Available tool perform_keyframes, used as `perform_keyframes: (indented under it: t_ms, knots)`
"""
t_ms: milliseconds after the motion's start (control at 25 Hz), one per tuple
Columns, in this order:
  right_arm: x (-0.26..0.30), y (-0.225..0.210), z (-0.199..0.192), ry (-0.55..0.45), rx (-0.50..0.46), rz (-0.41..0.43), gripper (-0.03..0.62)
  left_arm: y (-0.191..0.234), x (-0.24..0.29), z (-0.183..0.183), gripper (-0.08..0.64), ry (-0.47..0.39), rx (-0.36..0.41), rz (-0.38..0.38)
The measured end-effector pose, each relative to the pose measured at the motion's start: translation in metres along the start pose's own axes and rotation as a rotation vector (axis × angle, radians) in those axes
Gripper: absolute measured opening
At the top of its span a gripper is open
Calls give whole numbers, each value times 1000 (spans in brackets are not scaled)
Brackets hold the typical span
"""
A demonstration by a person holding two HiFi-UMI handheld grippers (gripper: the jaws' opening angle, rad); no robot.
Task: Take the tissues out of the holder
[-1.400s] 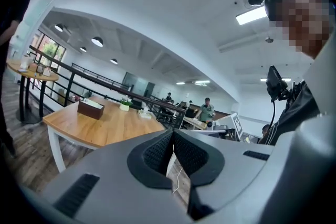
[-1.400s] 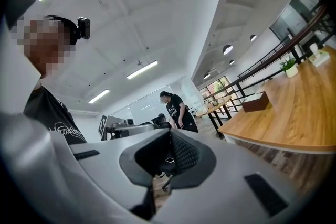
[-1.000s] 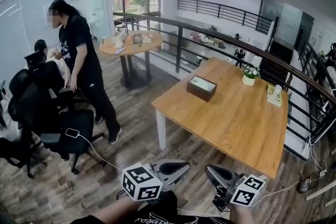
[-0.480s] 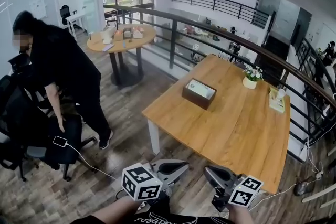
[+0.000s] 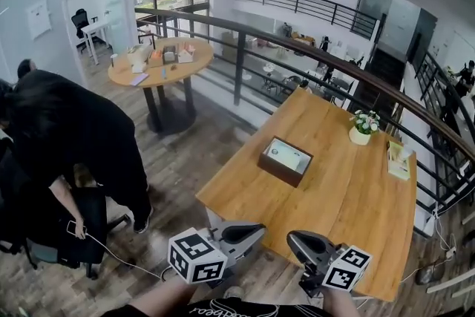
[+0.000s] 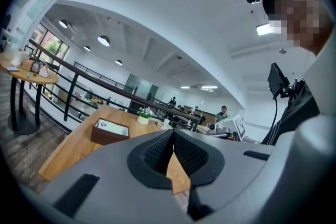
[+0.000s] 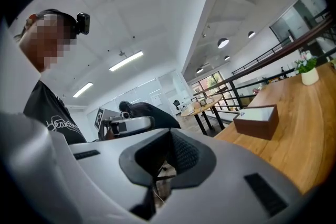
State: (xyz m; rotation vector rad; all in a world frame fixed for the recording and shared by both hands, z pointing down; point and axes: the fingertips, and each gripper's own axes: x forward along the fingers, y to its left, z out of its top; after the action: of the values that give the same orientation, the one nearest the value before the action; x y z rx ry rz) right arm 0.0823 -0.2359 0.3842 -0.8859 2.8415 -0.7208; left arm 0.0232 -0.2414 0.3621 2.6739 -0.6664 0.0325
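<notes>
The tissue holder (image 5: pixel 286 159), a dark brown box with white tissue showing in its open top, sits on the wooden table (image 5: pixel 349 197), toward the end nearest the railing (image 5: pixel 245 37). Both grippers are held low at the table's near edge, well apart from the holder.

The left gripper (image 6: pixel 173 136) has its fingers (image 6: pixel 157 152) pressed together with nothing between them; only a sliver of table wood shows below where the pads meet. The right gripper (image 7: pixel 169 139) likewise has its fingers (image 7: pixel 185 155) closed on nothing.

Only the head view takes in the whole tabletop. It shows a small white pot of flowers (image 5: pixel 361 131) at the far side and a pale yellow-green item (image 5: pixel 398 159) by the right edge. It also shows a person in black (image 5: pixel 67 137) bent over office chairs on the left, and a round table (image 5: pixel 159 63) beyond.

The left gripper view sees the holder side-on, with the flower pot behind it and people at desks far off past the railing, whom the head view does not show. The right gripper view also shows the holder's side, and beyond it the round table and the bent person.
</notes>
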Motion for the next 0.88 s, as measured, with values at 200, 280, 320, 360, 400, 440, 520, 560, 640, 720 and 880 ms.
perform_keyframes:
  t_ms: [200,280,320,360,400,440,520,560,640,720,880]
  knots:
    - [34,-26,25,-14,-43,-19,17,49,12,25,14,-26,35,2]
    - [40,-33,29,-19,-50,-26,17,59,17,28,15,-25,40,-18]
    - [43,-37,31,-19,-54,-28,17,63,20,28,15,-17,34,-33]
    - [44,-41,31,-16,-59,-32,17,67,24,27,15,-8,23,-47]
    - [45,-45,32,-12,-65,-36,17,70,27,26,15,-1,11,-59]
    - [47,-49,33,-7,-71,-41,17,74,31,25,15,3,2,-66]
    - [50,-59,33,0,-77,-51,17,83,36,26,15,4,0,-69]
    - [53,-63,33,4,-77,-56,17,87,38,26,15,4,2,-68]
    - [57,-72,33,13,-78,-63,17,94,44,27,15,4,3,-71]
    - [59,-81,35,23,-81,-66,17,99,52,26,15,13,-3,-80]
    - [70,-106,37,41,-72,-48,17,114,69,26,15,37,-13,-70]
